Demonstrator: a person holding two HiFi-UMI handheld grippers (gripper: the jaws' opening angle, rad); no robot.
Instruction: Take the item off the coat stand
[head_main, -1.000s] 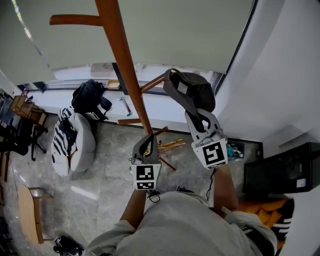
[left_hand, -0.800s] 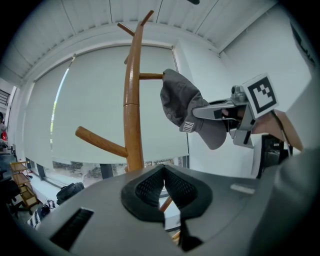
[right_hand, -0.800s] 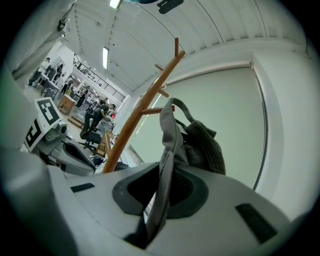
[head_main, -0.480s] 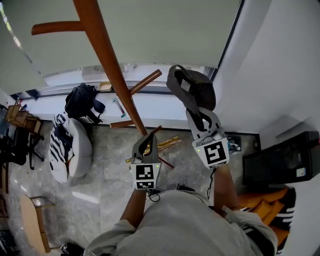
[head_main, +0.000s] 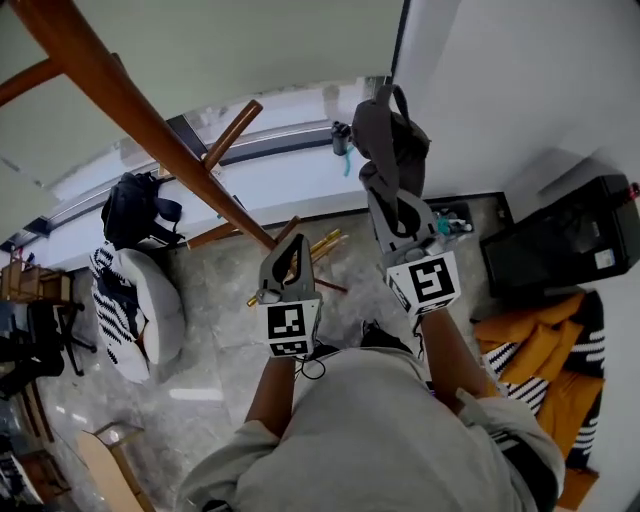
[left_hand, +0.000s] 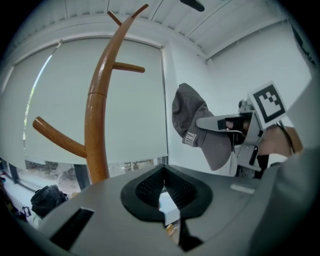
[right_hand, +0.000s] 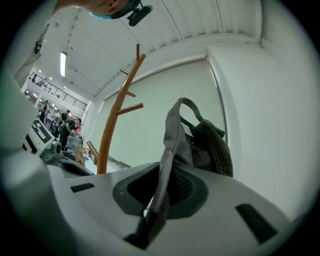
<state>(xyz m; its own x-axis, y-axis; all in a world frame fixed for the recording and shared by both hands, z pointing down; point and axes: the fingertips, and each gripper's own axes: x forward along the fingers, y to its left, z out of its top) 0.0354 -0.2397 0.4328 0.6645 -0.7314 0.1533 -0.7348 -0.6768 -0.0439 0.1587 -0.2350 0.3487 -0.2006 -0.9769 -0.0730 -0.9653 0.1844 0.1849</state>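
We have the grey cap (right_hand: 212, 145) in the right gripper (head_main: 383, 190), whose fingers (right_hand: 190, 189) are clenched on what looks like its brim. That thin edge runs down between them, and the crown hangs just beyond their tips. The coat stand (head_main: 130, 110) is well off to the left of those fingers, with open air between its pegs and the cap. We judge the cap to be off the stand, so the step in hand is carrying it clear.

The left gripper (head_main: 288, 252) has its fingers (left_hand: 145, 189) pressed together on nothing. The stand's trunk rises beyond their tips and to the left, apart from them.

To do this well, we should keep the right fingers' clench firm, since only a slim strip of cloth is held and the crown's weight hangs forward of them. A slow, even carry away from the pegs suits best. A swing could bring the strap loop (right_hand: 189, 106) at the top of the cap back towards a peg. The white wall (right_hand: 270, 125) lies close on the right of the fingers, so we should leave room there. We should also keep the left fingers off the trunk so the stand is not nudged
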